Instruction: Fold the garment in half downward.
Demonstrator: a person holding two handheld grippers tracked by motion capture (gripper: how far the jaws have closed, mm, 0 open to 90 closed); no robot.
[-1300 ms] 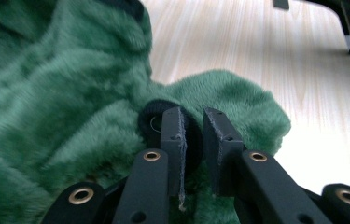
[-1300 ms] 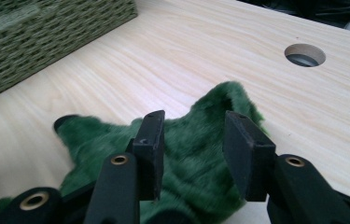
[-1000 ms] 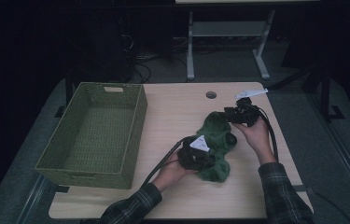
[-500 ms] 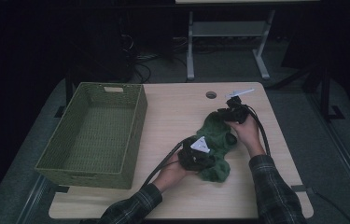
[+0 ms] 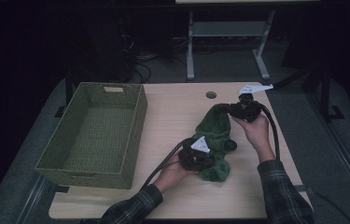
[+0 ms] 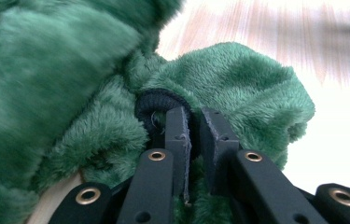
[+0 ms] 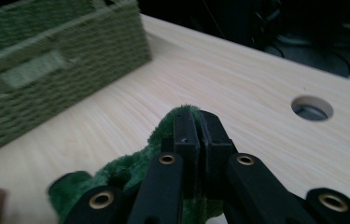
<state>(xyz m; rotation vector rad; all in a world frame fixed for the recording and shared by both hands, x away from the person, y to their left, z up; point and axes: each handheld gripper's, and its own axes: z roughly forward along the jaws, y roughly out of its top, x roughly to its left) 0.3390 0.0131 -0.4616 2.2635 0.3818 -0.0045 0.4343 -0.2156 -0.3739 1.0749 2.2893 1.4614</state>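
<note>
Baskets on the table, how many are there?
1. The green woven basket sits on the table's left side, apart from the green plush garment; it shows again in the right gripper view.

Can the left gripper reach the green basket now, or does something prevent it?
Probably not yet. The left gripper is shut on the dark cuff of the green fleece garment, and the right gripper pinches its far end. The table towards the basket is bare, so the path itself looks free.
</note>
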